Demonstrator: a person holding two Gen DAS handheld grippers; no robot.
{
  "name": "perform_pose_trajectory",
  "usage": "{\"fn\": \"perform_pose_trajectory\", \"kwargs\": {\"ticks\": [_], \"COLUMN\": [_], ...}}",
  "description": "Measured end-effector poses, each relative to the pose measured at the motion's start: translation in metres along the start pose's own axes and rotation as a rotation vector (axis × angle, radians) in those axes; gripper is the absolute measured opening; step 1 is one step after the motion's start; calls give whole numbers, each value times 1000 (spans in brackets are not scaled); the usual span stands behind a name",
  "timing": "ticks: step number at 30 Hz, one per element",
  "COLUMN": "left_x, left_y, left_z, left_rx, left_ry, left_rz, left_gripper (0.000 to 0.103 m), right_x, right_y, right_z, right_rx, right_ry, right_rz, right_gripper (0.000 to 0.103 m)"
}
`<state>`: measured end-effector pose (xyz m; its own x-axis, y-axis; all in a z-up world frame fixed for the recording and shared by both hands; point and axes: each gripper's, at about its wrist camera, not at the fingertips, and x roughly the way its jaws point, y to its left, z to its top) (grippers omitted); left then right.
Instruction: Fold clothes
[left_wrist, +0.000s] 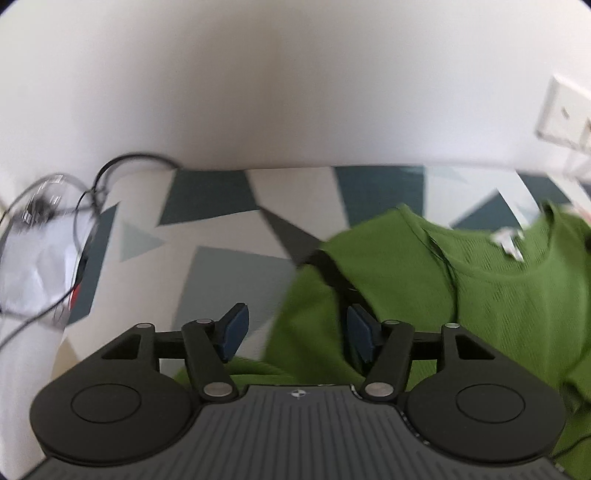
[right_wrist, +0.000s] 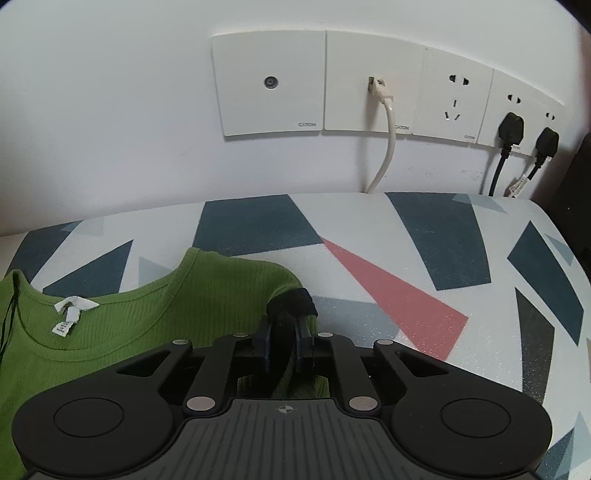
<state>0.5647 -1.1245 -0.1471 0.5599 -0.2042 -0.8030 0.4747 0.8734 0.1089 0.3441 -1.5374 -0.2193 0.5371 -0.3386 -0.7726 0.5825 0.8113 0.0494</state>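
Where it lies spread on the desk (right_wrist: 369, 221), the green ribbed top (right_wrist: 155, 317) shows its neckline and a white label (right_wrist: 70, 312) at about nine o'clock in the right wrist view, with one shoulder reaching toward the centre. The right gripper (right_wrist: 284, 343) has its jaws pressed nearly together on that shoulder, where a black band (right_wrist: 293, 301) wraps the fabric edge just ahead of them, so the cloth is pinched between the blue pads (right_wrist: 306, 343). In the left wrist view, which is blurred, the same top fills the area from three to five o'clock, and the left gripper (left_wrist: 293, 332) stands with its jaws spread wide, one pad over the patterned desk cover and the other against green fabric, gripping nothing. The desk cover carries dark blue, grey and red geometric shapes. Behind it, at twelve o'clock in the right view, wall sockets (right_wrist: 369, 81) hold a white cable (right_wrist: 388, 140) and two black plugs (right_wrist: 528, 136). Tangled black wires (left_wrist: 74, 206) sit at nine o'clock in the left view.
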Motion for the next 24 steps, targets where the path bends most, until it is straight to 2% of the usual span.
{"fn": "perform_pose_trajectory", "kwargs": {"ticks": [1,3,9,12,13,14,15,16,17,18,19,20,22,24], "left_x": [5,16,32,35,34,31,24,12,-1,-12,-24,-35,-53,-66], "left_y": [-1,-1,-4,-2,-3,-4,-7,-13,-20,-28,-39,-51,-77,-108], "left_z": [-1,-1,5,11,13,14,14,13,12,10,7,4,-4,-14], "left_rx": [4,-7,57,30,31,33,35,48,63,80,99,126,208,327], "left_ry": [11,35,-23,-22,-15,-9,-19,-48,-80,-107,-133,-152,-180,-194], "left_rz": [19,56,147,151,155,154,146,131,115,92,49,-11,-146,-290], "left_gripper": [3,3,3,5,7,15,26,32,46,61,67,72,72,72], "right_x": [0,1,8,13,13,12,8,-3,-14,-25,-37,-48,-70,-86], "right_y": [1,2,2,-1,-3,-4,-6,-11,-15,-20,-25,-29,-41,-66], "right_z": [0,-1,3,8,9,10,9,7,4,1,-1,-4,-11,-26], "right_rx": [-6,-15,-6,17,26,36,44,51,57,63,70,76,97,155], "right_ry": [-1,-5,-33,-44,-46,-48,-60,-88,-116,-144,-172,-200,-248,-236], "right_rz": [-1,-3,-8,-9,-6,-4,-2,-1,-1,0,1,2,-1,-20], "right_gripper": [11,10,10,10,10,13,22,35,41,41,41,41,41,40]}}
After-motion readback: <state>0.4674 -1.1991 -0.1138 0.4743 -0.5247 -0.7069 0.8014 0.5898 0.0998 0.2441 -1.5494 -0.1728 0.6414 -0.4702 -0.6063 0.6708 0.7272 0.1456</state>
